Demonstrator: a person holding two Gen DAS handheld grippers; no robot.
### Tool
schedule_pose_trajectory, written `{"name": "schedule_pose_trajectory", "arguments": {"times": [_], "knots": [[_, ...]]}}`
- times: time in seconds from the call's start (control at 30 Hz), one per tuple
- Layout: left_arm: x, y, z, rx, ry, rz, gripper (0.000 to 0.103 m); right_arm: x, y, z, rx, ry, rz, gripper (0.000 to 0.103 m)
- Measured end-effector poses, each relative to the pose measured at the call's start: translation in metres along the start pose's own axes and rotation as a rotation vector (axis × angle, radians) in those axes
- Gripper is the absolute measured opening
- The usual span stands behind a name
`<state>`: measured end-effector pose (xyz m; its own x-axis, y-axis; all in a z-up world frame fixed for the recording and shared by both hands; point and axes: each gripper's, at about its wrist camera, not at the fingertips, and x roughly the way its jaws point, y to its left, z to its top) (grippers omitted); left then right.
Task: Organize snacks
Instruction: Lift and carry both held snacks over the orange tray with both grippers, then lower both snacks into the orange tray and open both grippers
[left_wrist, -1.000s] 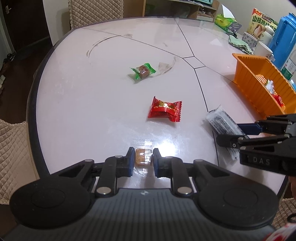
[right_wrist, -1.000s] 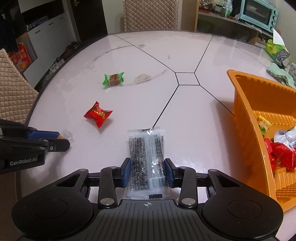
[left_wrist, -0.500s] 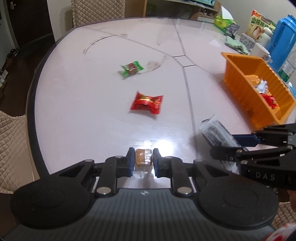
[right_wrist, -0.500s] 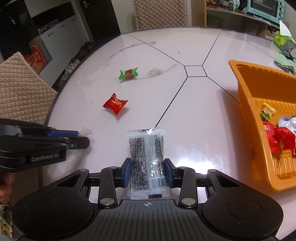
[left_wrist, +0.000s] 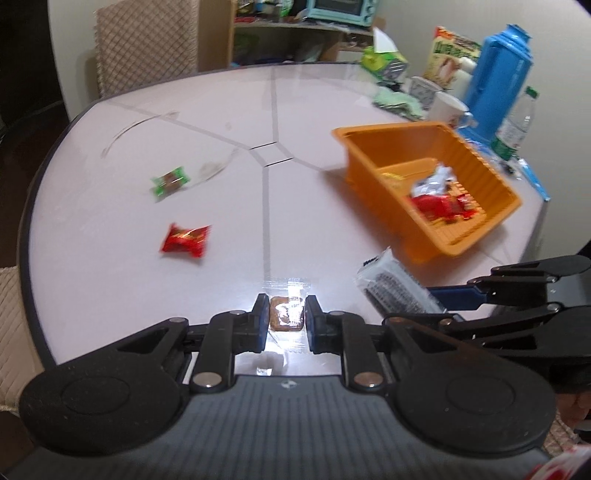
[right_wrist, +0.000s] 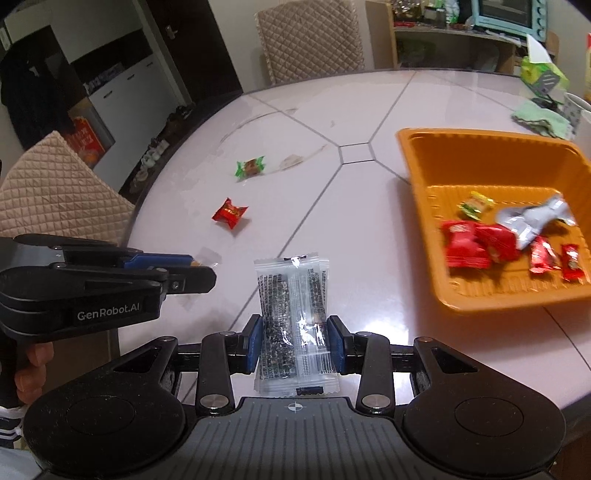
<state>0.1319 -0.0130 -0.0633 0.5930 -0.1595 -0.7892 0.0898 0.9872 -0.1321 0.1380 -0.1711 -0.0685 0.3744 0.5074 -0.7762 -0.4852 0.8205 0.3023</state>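
A small brown candy (left_wrist: 286, 318) in clear wrap is pinched in the left gripper (left_wrist: 284, 319). A clear seed packet (right_wrist: 293, 314) is clamped in the right gripper (right_wrist: 294, 341). Both are carried above the table (right_wrist: 369, 110), near the orange tray (right_wrist: 480, 306). The slick wrappers could be lost before the tray is reached. Two candies are counted loose: one red (right_wrist: 229, 213), one green (right_wrist: 251, 167). About six pieces are counted in the tray.

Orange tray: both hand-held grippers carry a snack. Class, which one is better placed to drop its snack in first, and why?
Probably the right hand-held gripper. Its clear sachet is nearer the orange tray, which lies to its right. The left hand-held gripper, shut on a small brown candy, sits farther from the tray.
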Motion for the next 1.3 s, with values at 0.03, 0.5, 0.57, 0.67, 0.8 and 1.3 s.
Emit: {"name": "schedule_pose_trajectory", "arguments": {"times": [0.03,0.5,0.57,0.67,0.8,1.3], "knots": [[-0.001,-0.006,0.002,0.007,-0.004,-0.008,0.018,-0.005,-0.003,-0.001,0.005,-0.004,-0.002,0.038],[0.003,-0.082,0.034,0.103,-0.065,-0.092,0.018,-0.077,-0.066,-0.016,0.087,-0.087,-0.080,0.038],[0.007,-0.091,0.040,0.110,-0.071,-0.101,0.018,-0.086,-0.078,-0.015,0.096,-0.102,-0.098,0.038],[0.013,-0.106,0.049,0.123,-0.083,-0.111,0.018,-0.097,-0.095,-0.012,0.107,-0.125,-0.125,0.038],[0.022,-0.121,0.061,0.137,-0.092,-0.116,0.018,-0.110,-0.118,-0.006,0.120,-0.152,-0.160,0.038],[0.059,-0.143,0.109,0.142,-0.121,-0.077,0.018,-0.114,-0.182,0.030,0.093,-0.201,-0.232,0.038]]}}
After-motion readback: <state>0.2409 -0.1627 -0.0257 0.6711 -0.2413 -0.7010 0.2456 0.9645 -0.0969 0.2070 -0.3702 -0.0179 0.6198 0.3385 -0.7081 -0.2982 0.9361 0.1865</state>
